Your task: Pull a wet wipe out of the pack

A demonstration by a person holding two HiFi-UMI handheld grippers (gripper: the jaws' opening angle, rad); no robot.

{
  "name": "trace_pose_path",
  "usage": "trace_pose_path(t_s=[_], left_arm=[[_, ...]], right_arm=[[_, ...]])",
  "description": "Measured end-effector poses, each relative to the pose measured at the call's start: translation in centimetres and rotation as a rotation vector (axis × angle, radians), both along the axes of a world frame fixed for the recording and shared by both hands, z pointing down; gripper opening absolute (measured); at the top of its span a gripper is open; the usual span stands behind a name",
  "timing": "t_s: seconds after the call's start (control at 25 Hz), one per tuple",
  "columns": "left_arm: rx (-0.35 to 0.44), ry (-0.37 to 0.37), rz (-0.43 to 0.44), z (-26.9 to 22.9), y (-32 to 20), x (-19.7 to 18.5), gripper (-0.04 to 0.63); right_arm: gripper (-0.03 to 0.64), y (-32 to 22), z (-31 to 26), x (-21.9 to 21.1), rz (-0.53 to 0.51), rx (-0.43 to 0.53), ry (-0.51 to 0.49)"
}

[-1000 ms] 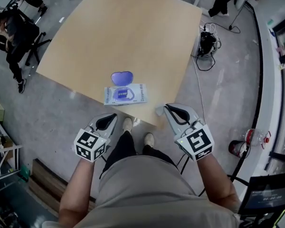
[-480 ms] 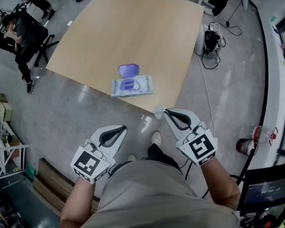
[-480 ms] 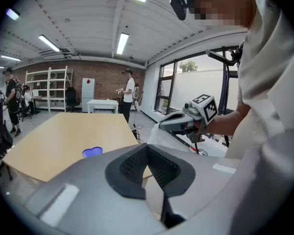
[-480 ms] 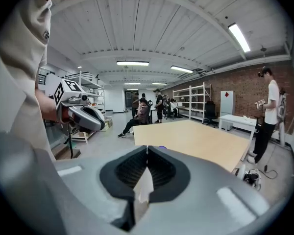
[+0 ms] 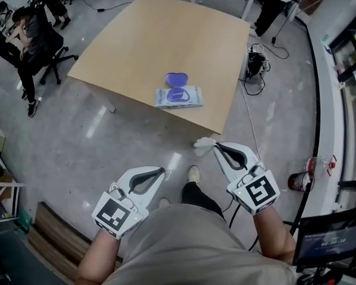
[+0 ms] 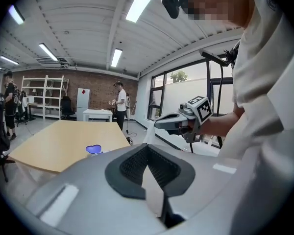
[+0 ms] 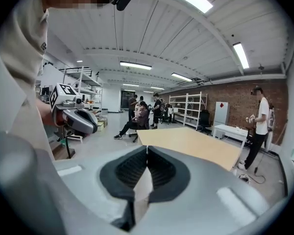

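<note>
Two grippers hang low over the grey floor (image 5: 107,129), short of the tabletop's (image 5: 154,40) near edge. Farthest left, well off from the left fingers, a person (image 5: 29,28) sits on an office chair (image 5: 54,53). The left gripper (image 5: 162,171) has its fingers (image 6: 130,168) clenched tip to tip with nothing caught between them. Its own view shows the dark ribbed faces meeting at a point.

Ahead of those fingers and a little to their right, well apart from both grippers, the wet wipe pack (image 5: 178,97) lies flat on the tabletop close to its near edge. Its purple lid (image 5: 177,79) is flipped open on the far side.

The right gripper (image 5: 214,146) sits to the right of the left one. Its fingers (image 7: 161,170) are closed on a white wet wipe (image 5: 203,143), which bunches out just past the fingertips toward the left. The wipe is clear of the pack, just off the tabletop's near corner and over the floor. In the left gripper view the same wipe hangs from the right gripper's tip. Beyond the right fingers and further right, a tangle of cables (image 5: 256,61) lies on the floor beside the tabletop.
</note>
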State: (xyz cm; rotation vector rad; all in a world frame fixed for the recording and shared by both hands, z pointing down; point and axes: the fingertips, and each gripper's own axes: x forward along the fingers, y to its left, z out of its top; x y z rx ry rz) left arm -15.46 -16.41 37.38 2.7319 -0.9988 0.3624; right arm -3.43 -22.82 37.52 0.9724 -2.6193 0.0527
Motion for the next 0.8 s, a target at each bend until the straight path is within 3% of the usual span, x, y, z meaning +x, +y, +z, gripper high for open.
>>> trace_pose_path(t_s=[0.4, 0.6, 0.8], left_arm=[[0.028, 0.046, 0.070, -0.8, 11.5, -4.2, 0.003], [0.060, 0.043, 0.091, -1.9, 15.8, -3.1, 0.003], [0.061, 0.047, 0.097, -3.4, 19.6, -0.3, 0.003]], right_arm=[[0.003, 14.6, -1.9, -4.7, 0.023, 0.003, 0.005], [0.003, 19.7, -2.6, -4.4, 0.000, 0.048, 0.049], [0.003, 24.1, -3.8, -2.3, -0.009, 0.037, 0.003]])
